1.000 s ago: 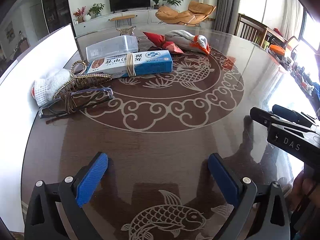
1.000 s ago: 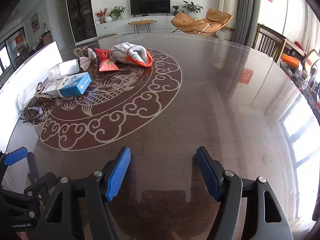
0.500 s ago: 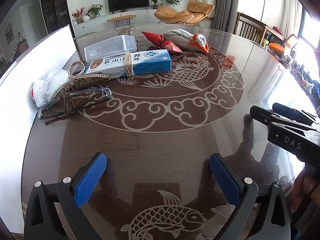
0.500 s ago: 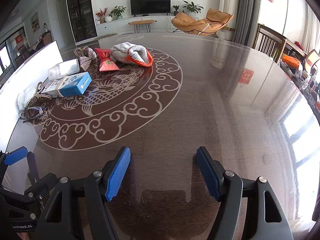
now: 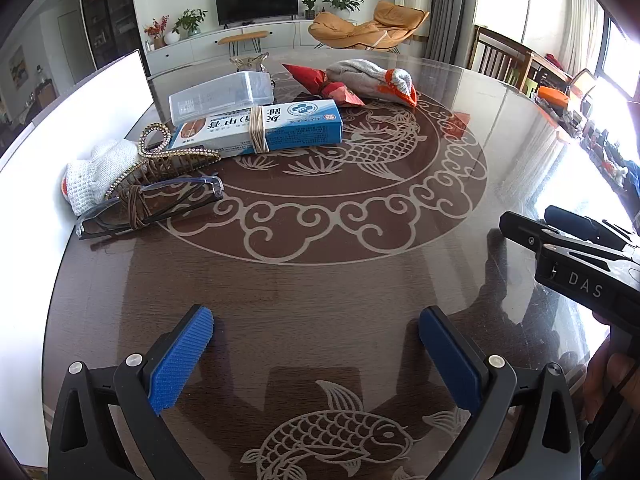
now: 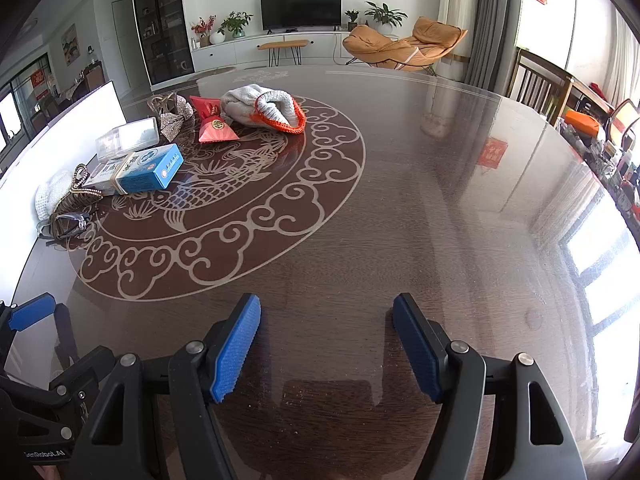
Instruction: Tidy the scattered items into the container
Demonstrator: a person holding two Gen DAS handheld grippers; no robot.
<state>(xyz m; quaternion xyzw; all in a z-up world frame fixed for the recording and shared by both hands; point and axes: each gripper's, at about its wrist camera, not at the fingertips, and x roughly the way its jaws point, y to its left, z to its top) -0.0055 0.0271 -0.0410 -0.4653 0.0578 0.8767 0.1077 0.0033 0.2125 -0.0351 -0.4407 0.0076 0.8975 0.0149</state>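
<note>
Left wrist view
Left gripper (image 5: 316, 336): spread wide, empty, over bare worktop (image 5: 320, 280).
Scattered items: glasses (image 5: 152, 204), hair claw (image 5: 168, 164), medicine box (image 5: 260, 130) far left, untouched.
Container: clear plastic box (image 5: 220, 94), far left, apparently empty.

Right wrist view
Right gripper (image 6: 326, 344): spread wide, empty.
Progress: nothing tidied yet; red pouch (image 6: 212, 124), knitted glove (image 6: 268, 110) lie loose.

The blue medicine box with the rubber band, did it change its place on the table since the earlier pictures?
No. The blue medicine box lies at the same place against the fish pattern of the table, beside the clear plastic case.
</note>
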